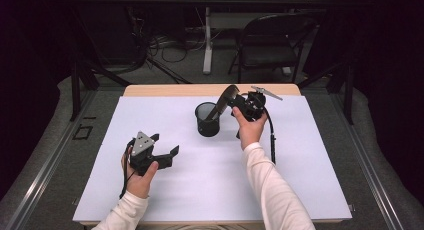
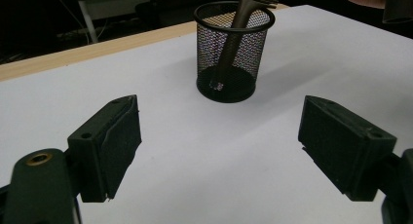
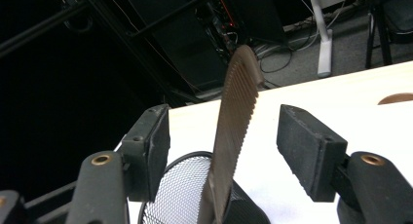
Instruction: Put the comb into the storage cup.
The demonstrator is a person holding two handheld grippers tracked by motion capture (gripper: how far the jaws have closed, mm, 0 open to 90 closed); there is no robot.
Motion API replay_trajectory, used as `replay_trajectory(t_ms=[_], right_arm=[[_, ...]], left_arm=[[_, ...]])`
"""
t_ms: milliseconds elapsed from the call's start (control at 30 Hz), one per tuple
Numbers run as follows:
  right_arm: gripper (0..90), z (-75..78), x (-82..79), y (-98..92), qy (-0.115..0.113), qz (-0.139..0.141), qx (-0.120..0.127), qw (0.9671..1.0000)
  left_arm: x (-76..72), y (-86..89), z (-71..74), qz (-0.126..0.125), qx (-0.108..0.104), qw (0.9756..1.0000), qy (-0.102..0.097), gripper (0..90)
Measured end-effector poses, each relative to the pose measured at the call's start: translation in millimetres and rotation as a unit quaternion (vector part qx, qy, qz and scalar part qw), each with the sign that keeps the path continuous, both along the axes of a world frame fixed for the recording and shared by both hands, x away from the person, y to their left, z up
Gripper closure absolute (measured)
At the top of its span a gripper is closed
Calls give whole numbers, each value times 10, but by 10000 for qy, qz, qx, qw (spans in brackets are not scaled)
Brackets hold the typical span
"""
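**White table, one cup, one comb**

We see one white table (image 1: 210, 180), one black mesh cup (image 1: 207, 119) with one brown comb (image 3: 236, 131) leaning inside. Our right gripper (image 3: 224, 146) straddles the comb, jaws apart, untouching. Our left gripper (image 2: 219, 151) gapes empty. No writing is legible.

Left gripper (image 1: 164, 146): held low over the near left of the table, level, jaws spread wide, nothing between them. Left hand (image 1: 139, 177) grips its body from behind. Right gripper (image 1: 235, 101): raised, pointing left, jaws apart, pads touching nothing. Right hand (image 1: 249, 130) holds it from below, forearm extended, sleeve white.
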State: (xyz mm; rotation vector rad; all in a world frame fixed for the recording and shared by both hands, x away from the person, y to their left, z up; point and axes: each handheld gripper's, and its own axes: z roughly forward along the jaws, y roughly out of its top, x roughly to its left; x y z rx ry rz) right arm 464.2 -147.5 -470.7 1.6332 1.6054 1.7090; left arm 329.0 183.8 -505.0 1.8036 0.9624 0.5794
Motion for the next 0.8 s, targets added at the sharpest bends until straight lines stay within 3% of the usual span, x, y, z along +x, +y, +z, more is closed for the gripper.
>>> replay_trajectory(t_ms=[300,500,800], right_arm=[[351,10,-41,-44,84,52,-436,9990],[350,57,-108,-48,57,89,-844,9964],[352,143,-229,-37,-68,205,-1102,9937]], left_arm=[[1,3,-1,4,-4,10000,5,160],[1,-3,-2,-13,1,10000,3,160],[2,-2,-3,-11,2,10000,13,160]])
